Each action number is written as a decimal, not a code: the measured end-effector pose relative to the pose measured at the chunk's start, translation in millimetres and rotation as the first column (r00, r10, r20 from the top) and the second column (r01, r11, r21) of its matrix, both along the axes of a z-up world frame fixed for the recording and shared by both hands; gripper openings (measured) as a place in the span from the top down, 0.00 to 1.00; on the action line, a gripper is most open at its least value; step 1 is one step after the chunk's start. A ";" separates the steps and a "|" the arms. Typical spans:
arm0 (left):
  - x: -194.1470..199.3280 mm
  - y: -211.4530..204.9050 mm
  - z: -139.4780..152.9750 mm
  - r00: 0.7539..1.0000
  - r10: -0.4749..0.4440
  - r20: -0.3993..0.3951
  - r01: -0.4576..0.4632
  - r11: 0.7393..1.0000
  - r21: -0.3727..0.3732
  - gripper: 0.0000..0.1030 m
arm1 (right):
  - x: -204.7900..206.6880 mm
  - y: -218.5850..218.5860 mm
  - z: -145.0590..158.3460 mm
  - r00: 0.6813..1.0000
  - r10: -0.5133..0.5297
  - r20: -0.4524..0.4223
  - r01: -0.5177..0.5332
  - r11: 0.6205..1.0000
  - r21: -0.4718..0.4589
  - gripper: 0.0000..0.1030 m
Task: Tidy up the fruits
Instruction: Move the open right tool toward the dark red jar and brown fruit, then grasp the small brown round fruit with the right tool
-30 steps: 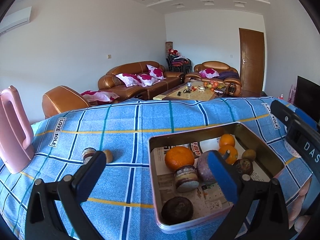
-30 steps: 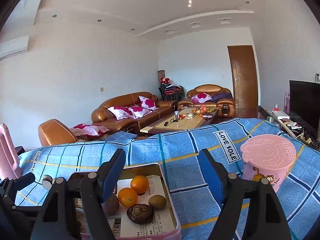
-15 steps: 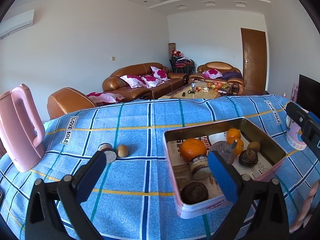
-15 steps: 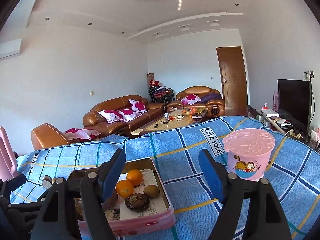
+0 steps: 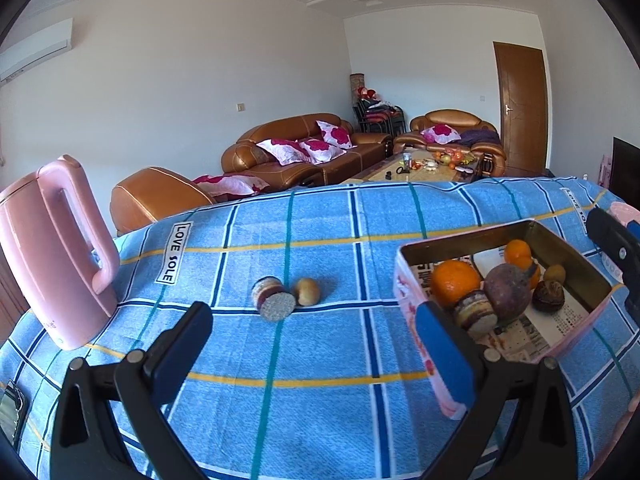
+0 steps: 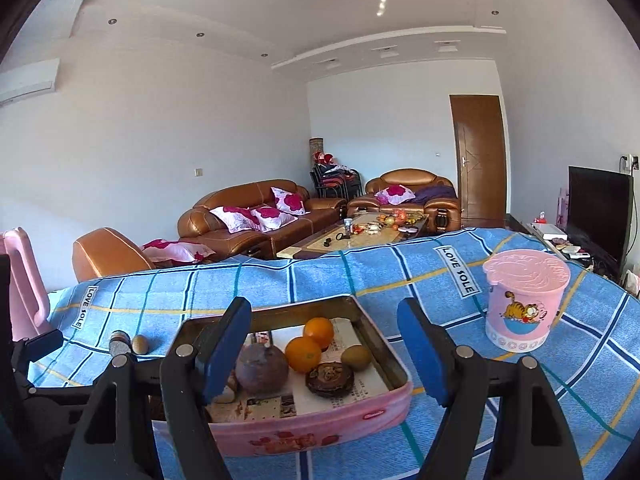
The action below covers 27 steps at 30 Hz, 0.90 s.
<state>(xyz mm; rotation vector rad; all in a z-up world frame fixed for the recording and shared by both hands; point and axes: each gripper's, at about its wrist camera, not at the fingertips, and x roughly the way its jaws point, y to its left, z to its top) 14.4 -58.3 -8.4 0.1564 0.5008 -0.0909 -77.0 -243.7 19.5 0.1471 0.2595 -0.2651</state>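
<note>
Both tools hang above the blue checked cloth [image 5: 320, 344] that covers the surface. The left hand-held gripper [image 5: 312, 344] is released, its 2 blue pads spread wide with nothing between them; ahead of it at 12 o'clock, a cut purple fruit half [image 5: 273, 303] lies touching a small tan fruit [image 5: 307, 291] on the cloth. At 2 o'clock from that pair sits the pink tin [image 5: 416, 344], lined with newspaper, holding 2 oranges [image 5: 455, 282], a large dark purple fruit [image 5: 508, 293], another cut half [image 5: 476, 315], a kiwi [image 5: 555, 274] and a dark open shell [image 5: 549, 297]. The right hand-held gripper [image 6: 324, 354] is likewise released and empty, poised over the tin's near edge. A pink lidded cup [image 6: 524, 300] stands at its 2 o'clock, well apart from the tin. A pink kettle [image 5: 56, 252] stands at the left gripper's 10 o'clock.
</note>
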 end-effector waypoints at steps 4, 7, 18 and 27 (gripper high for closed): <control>11.6 28.3 -0.6 0.998 0.061 0.003 -0.061 0.998 0.016 0.00 | 11.0 18.4 -1.9 0.999 0.041 -0.016 -0.041 0.999 0.023 0.26; 21.9 52.7 -2.4 0.994 0.113 -0.009 -0.113 0.994 0.011 0.00 | 18.4 35.1 -2.5 0.996 0.082 -0.023 -0.082 0.996 0.026 0.26; 49.1 117.0 -7.7 0.962 0.273 -0.034 -0.272 0.962 0.026 0.00 | 56.1 96.7 -6.5 0.969 0.225 -0.102 -0.227 0.974 -0.008 0.26; 60.1 144.3 -14.5 0.928 0.356 -0.108 -0.357 0.934 0.004 0.00 | 126.4 139.7 -26.6 0.854 0.419 -0.307 -0.412 0.907 0.091 0.74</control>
